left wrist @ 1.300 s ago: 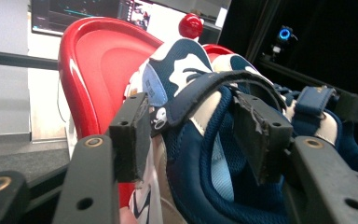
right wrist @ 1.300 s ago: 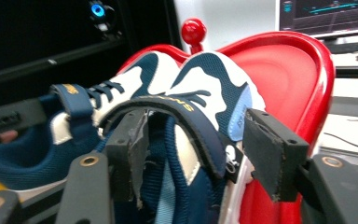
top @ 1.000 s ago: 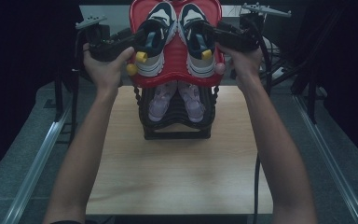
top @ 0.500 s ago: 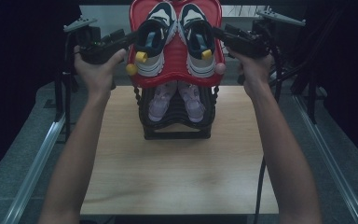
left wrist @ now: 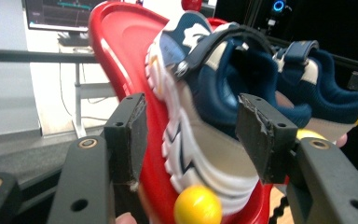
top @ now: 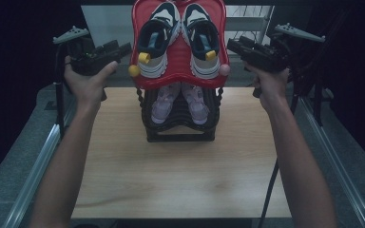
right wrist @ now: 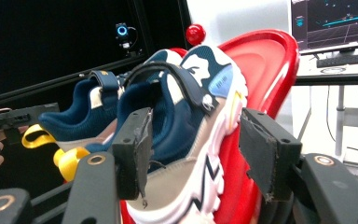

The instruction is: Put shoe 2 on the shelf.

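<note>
High view: red tray (top: 178,80) at top centre hides much of the pink shoes (top: 177,102); navy sneakers (top: 178,40) inside; left tool (top: 123,49) and right tool (top: 232,46) both released.

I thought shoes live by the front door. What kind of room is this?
Probably a lab or test room, not a home: a shoe rack stands on a wooden table, and a computer monitor sits on a desk behind.

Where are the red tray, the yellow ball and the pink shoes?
red tray (top: 178,81), high view, bare front lip below the navy shoes.
yellow ball (left wrist: 197,205), left gripper view, middle of the ball at the tray's lower edge.
pink shoes (top: 160,106), high view, toe of the left shoe on the black rack.
</note>
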